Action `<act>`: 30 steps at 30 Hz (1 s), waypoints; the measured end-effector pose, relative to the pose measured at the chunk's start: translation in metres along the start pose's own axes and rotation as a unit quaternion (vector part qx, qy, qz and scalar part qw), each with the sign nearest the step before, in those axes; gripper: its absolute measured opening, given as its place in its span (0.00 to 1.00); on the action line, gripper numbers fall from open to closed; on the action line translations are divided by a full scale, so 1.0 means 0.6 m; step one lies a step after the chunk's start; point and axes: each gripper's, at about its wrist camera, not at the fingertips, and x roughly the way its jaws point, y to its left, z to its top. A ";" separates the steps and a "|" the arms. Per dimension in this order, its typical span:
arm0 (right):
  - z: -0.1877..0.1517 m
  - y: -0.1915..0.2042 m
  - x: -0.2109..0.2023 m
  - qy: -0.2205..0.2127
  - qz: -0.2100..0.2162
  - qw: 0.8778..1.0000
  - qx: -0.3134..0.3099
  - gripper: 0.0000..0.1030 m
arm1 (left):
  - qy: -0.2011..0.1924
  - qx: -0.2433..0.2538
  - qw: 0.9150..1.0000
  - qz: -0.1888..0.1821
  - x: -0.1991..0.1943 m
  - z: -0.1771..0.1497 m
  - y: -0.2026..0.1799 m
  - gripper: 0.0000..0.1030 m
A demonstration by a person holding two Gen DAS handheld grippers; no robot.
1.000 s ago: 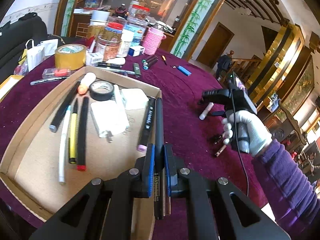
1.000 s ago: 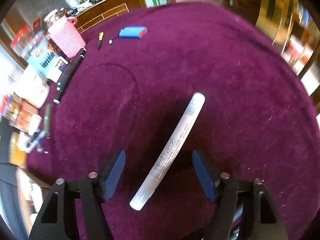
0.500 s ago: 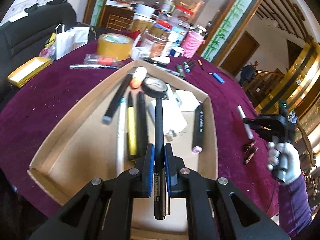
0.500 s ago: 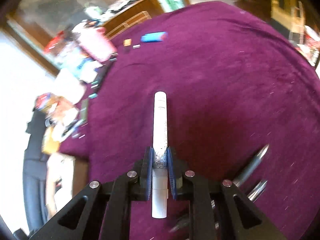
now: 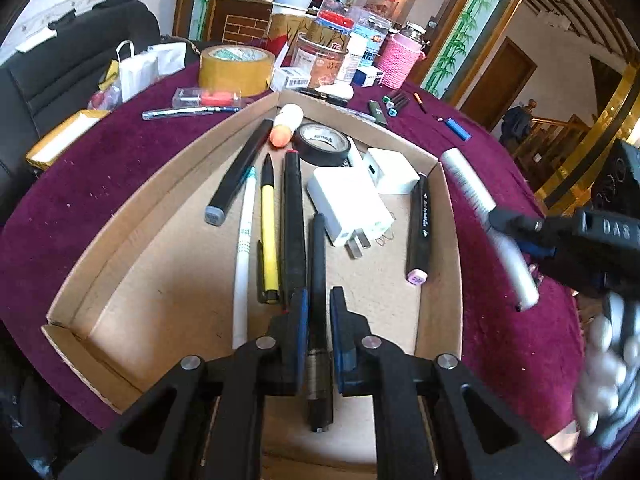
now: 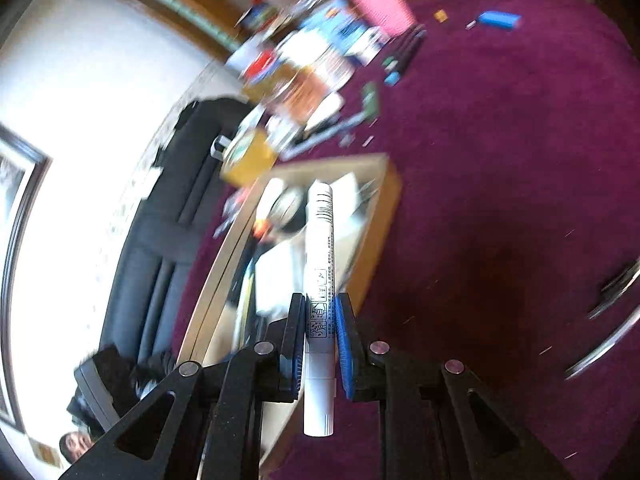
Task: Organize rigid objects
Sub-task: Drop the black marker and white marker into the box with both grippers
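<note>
In the left wrist view, my left gripper [image 5: 319, 320] hangs low over the cardboard box [image 5: 438, 240]. A black pen [image 5: 319, 248] is between its jaws, which are opening; the pads still touch the pen's sides. The pen lies along the box floor beside a thick black marker [image 5: 294, 220] and a yellow pen [image 5: 269, 232]. My right gripper [image 6: 320, 332] is shut on a white marker [image 6: 320, 248] and holds it up in the air. It points across the box's [image 6: 384, 216] right wall. The left wrist view shows the same white marker [image 5: 476, 196] in the right gripper [image 5: 508, 232], just right of the box.
The box also holds a white charger [image 5: 348, 204], a black tape roll [image 5: 322, 142] and several more pens. Behind it stand a brown tape roll [image 5: 236, 66], jars and a pink cup [image 5: 400, 60]. A blue item [image 5: 458, 128] lies on the purple cloth. A gloved hand [image 5: 608, 380] is at the right.
My right gripper closed on the white marker, lifted it off the cloth and carried it over to the box's right side. My left gripper sank, laying the black pen down in the box.
</note>
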 end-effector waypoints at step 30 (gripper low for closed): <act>-0.114 0.133 0.034 -0.028 -0.025 0.975 -0.218 0.51 | -0.125 -0.048 0.990 0.047 -0.126 0.016 0.043 0.68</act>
